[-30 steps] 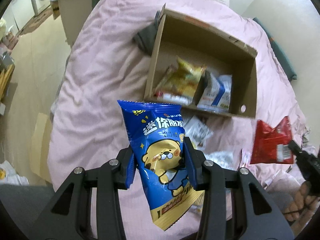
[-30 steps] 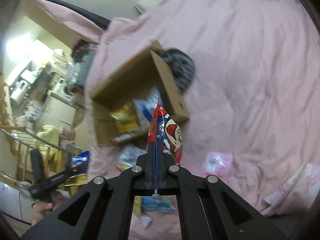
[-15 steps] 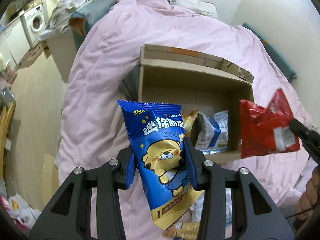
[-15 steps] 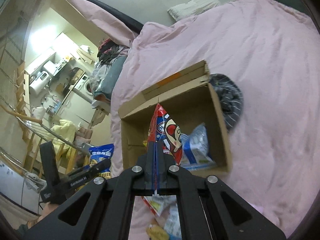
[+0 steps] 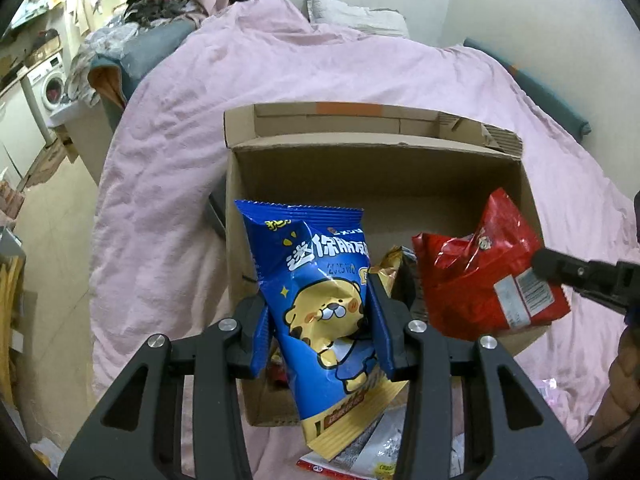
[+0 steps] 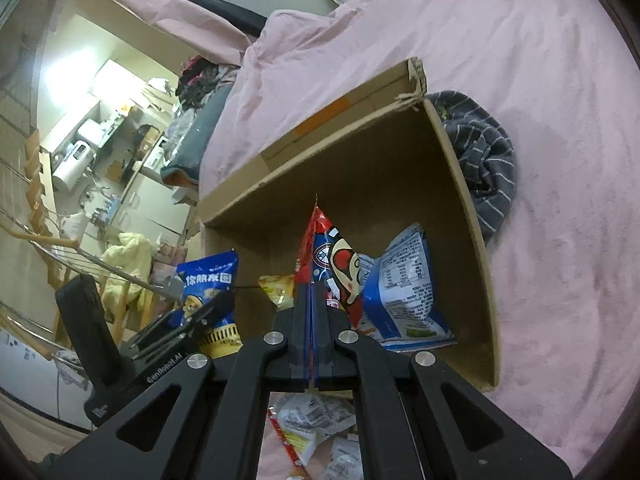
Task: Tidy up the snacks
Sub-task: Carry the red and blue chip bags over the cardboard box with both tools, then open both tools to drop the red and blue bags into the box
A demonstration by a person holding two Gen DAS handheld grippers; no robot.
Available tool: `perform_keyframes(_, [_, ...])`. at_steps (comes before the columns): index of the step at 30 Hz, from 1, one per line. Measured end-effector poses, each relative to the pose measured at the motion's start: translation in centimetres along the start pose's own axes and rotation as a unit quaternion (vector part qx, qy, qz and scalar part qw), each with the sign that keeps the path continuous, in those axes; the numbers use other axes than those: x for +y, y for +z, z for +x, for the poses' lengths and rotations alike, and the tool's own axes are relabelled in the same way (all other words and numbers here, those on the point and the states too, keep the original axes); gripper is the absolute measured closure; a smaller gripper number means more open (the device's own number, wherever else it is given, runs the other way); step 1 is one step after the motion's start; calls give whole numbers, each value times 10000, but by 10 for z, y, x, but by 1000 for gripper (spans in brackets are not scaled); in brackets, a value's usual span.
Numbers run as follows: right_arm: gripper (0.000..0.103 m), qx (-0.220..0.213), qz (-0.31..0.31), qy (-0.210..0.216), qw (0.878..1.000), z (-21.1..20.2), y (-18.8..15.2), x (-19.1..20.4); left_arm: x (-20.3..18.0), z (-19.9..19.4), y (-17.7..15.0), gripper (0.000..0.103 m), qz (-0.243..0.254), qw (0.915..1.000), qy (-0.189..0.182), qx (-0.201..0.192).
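Observation:
My left gripper (image 5: 320, 320) is shut on a blue snack bag with a yellow bear (image 5: 320, 300) and holds it upright over the near edge of an open cardboard box (image 5: 380, 176) on the pink bed. My right gripper (image 6: 311, 320) is shut on a red snack bag (image 6: 332, 264), held edge-on over the box (image 6: 360, 168). The red bag (image 5: 484, 280) and right gripper also show at the right of the left wrist view. The blue bag (image 6: 208, 288) shows at the left of the right wrist view. In the box lie a blue-white packet (image 6: 404, 292) and a yellow packet (image 6: 276, 286).
Loose snack packets (image 6: 316, 428) lie on the pink bedcover (image 5: 168, 184) in front of the box. A grey striped cloth (image 6: 484, 160) sits against the box's right wall. A pillow (image 5: 352, 16) lies at the bed's far end. A washing machine (image 5: 50, 84) stands far left.
Both grippers have moved forward toward the box with their bags still held. The box now looms larger, and both bags hang over its near edge.

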State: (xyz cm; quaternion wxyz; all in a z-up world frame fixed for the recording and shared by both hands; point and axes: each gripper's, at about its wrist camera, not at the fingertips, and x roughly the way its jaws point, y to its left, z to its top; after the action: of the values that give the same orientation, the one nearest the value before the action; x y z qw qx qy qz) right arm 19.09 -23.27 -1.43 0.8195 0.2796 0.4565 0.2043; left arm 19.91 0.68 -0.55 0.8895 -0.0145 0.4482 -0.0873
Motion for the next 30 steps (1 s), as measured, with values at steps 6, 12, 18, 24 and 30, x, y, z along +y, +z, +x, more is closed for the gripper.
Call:
perform_keyframes(6, [102, 143, 38, -317, 9994, 12, -2, -7, -2, 9, -3, 65, -30, 9998, -6, 207])
perform_keyframes(12, [100, 120, -382, -926, 9949, 15, -6, 4, 1, 7, -2, 64, -111, 9997, -101, 206])
perform_keyframes(18, [97, -37, -733, -1330, 9884, 12, -7, 10, -3, 8, -4, 64, -34, 9998, -37, 202])
perform_keyframes(24, [95, -101, -772, -1425, 9867, 9, -4, 9, -5, 7, -4, 63, 67, 9997, -65, 232])
perform_keyframes(30, [93, -258, -806, -1522, 9847, 4, -2, 9, -6, 6, -5, 57, 182, 9996, 30, 204])
